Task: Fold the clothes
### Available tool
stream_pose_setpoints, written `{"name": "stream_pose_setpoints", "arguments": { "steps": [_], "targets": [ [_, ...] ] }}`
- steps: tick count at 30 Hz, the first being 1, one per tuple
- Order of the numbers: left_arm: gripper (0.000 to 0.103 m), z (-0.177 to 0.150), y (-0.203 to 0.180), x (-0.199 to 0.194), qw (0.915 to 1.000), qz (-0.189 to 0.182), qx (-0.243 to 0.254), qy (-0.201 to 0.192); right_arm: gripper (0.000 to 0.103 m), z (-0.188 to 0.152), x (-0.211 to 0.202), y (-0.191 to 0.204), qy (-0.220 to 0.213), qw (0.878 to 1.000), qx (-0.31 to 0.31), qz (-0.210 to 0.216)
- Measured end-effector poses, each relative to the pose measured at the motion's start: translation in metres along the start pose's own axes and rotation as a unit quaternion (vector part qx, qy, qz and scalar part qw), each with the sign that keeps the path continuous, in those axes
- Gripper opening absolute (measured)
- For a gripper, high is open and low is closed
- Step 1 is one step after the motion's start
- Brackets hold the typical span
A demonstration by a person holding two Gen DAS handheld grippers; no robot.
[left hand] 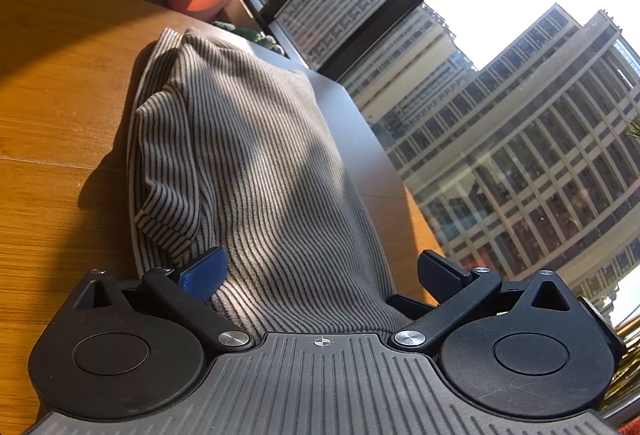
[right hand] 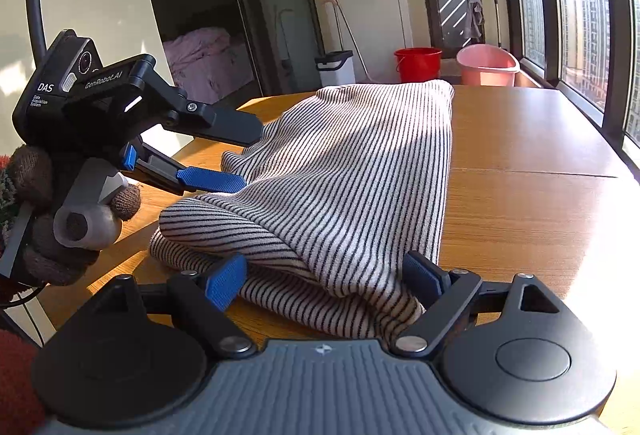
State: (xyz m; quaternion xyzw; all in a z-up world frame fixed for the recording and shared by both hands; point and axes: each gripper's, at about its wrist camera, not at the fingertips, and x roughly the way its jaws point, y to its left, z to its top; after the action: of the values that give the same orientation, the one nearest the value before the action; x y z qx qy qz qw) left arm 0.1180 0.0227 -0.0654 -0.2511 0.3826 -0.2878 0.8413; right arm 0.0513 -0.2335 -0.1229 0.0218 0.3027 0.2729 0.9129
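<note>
1. Wooden bench (right hand: 520, 163) lies bare and sunlit to the right of the striped garment (right hand: 352, 175), as far as its edge by the window (right hand: 576, 15); more bare wood shows on the garment's other side in the left wrist view.
2. Beyond the far edge stand a red bucket (right hand: 418, 64) and a pink tub (right hand: 488, 65) (both on the floor, off the bench).
3. The garment lies folded lengthwise on the bench, its near end bunched.
4. The right gripper (right hand: 324, 281) has its jaws spread wide, the near hem between them.
5. The left gripper (right hand: 240, 159), in a gloved hand (right hand: 36, 203), has its jaws spread at the garment's left edge.
</note>
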Motion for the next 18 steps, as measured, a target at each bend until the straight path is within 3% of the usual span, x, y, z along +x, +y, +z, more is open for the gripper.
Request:
{"name": "stream_pose_setpoints", "arguments": {
  "steps": [5, 8, 10, 12, 15, 18],
  "targets": [
    [0.103, 0.023, -0.015, -0.007, 0.9982, -0.007, 0.043, -0.04, 0.094, 0.012, -0.009, -0.02, -0.012, 0.999, 0.047, -0.009],
    [0.103, 0.042, -0.013, 0.008, 0.998, -0.014, 0.041, -0.045, 0.086, 0.027, -0.013, -0.02, -0.045, 0.997, 0.063, 0.021],
    [0.103, 0.054, -0.002, 0.027, 0.9994, -0.011, 0.018, -0.027, 0.083, 0.035, -0.008, -0.014, -0.056, 0.995, 0.061, 0.05],
    [0.103, 0.06, 0.011, 0.043, 0.9999, 0.001, -0.006, -0.012, 0.083, 0.038, 0.003, -0.009, -0.05, 0.994, 0.063, 0.069],
    [0.103, 0.058, 0.026, 0.052, 0.9996, 0.008, -0.026, -0.006, 0.083, 0.033, 0.029, -0.004, -0.006, 0.996, 0.057, 0.073],
    [0.103, 0.058, 0.03, 0.048, 0.9994, 0.009, -0.032, -0.007, 0.092, 0.027, 0.036, 0.002, -0.005, 0.997, 0.036, 0.073]
  ]
}}
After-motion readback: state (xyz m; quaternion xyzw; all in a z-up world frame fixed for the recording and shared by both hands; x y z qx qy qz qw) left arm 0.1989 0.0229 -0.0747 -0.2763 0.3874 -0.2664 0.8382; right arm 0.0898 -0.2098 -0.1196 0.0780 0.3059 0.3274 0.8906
